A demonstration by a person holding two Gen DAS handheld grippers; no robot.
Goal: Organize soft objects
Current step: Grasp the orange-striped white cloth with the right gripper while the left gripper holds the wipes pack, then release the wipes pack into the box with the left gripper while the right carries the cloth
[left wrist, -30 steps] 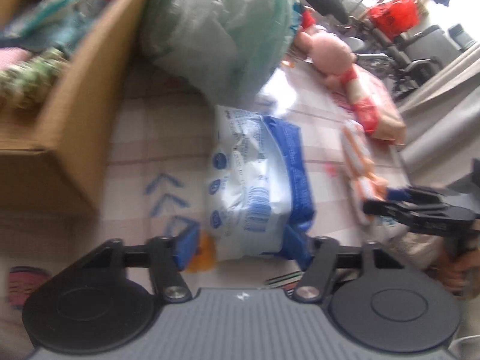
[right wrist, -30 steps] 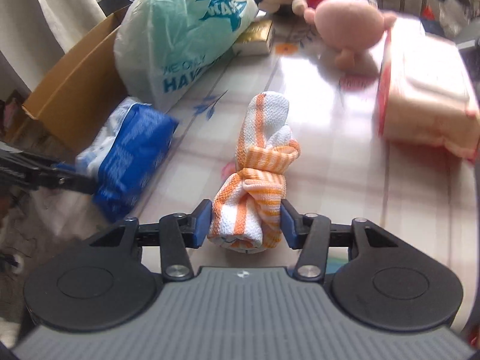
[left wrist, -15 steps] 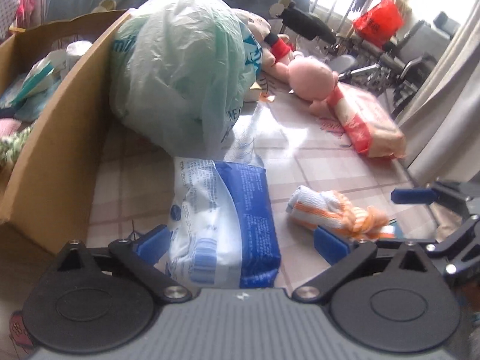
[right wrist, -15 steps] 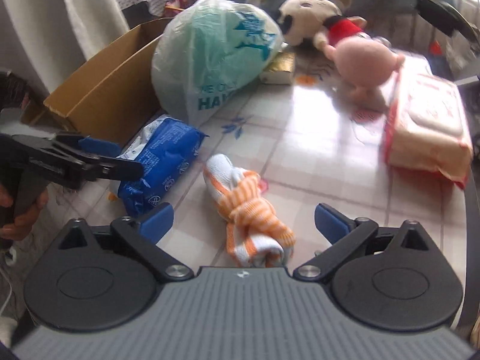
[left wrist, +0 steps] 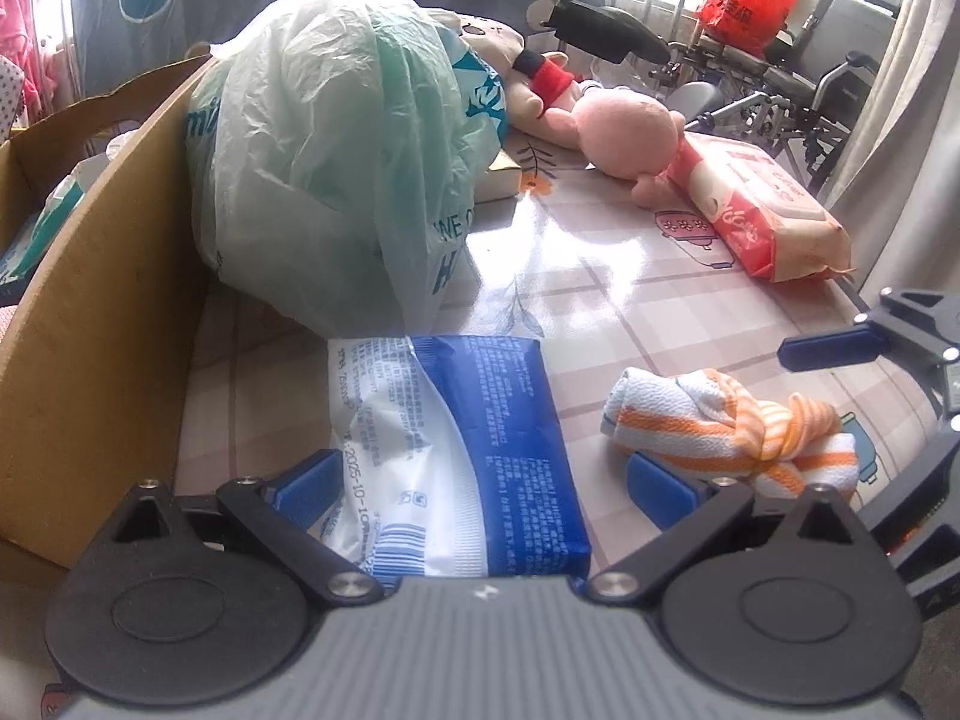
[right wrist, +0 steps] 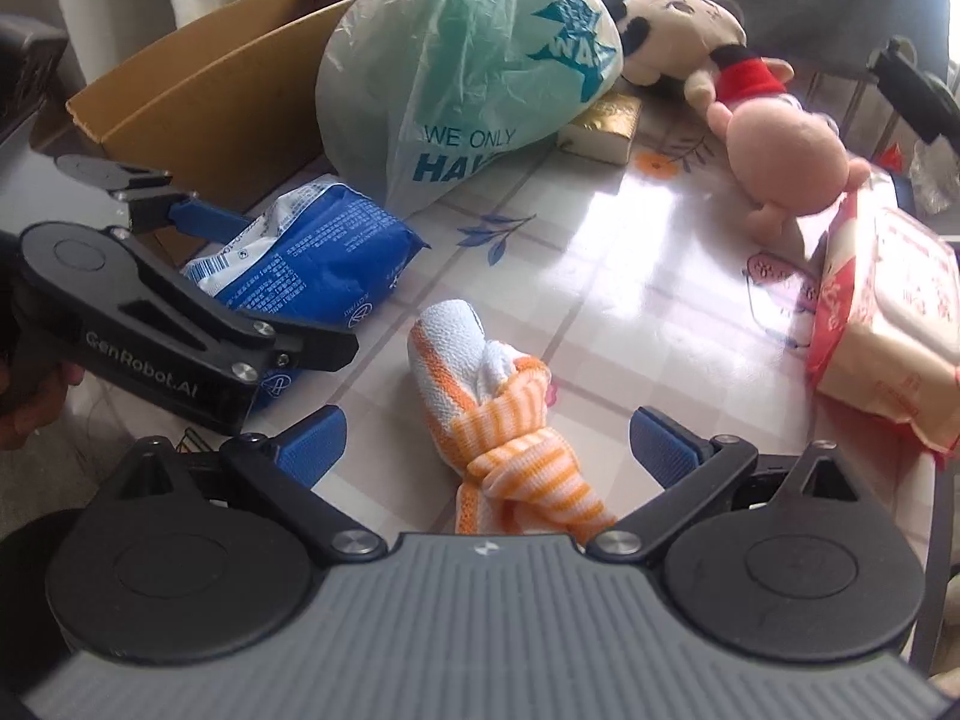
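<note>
Straddling the blue tissue pack [left wrist: 480,456], the left tool [left wrist: 480,483] gapes wide; the right tool [right wrist: 486,435] likewise spreads around the knotted orange-striped cloth [right wrist: 498,420].

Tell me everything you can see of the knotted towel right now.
The towel is white terry-like cloth with orange stripes, rolled and tied in a knot near one end. It lies flat on the checked tablecloth, between the wide-open fingers of the right gripper, which do not touch it. The blue pack lies beside it, apart.
</note>
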